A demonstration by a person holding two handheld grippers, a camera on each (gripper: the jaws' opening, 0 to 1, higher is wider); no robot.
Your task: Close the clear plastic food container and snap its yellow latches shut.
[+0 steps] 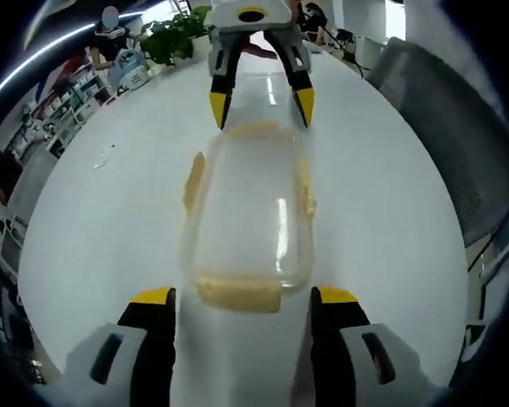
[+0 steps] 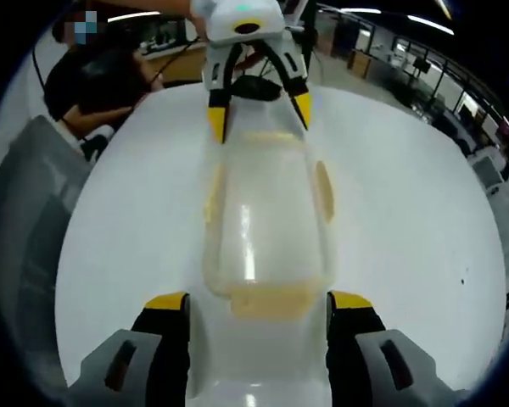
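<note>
White table (image 1: 110, 220) bears lidded clear container (image 1: 248, 216), contents indiscernible.

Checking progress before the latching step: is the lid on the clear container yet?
Lid on: the container looks covered by a clear lid, with yellow latches around its rim. Whether they are snapped shut, cannot tell.

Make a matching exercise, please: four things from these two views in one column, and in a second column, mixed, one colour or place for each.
Things:
1. container
2. end latch
3. table
4. potted plant

Colour or place:
A. green, at the far edge of the table
B. clear plastic, lying lengthwise between the two grippers
C. white and glossy, under the container
D. yellow, at the container's short end near the right gripper

Pairs: 1-B, 2-D, 3-C, 4-A
</note>
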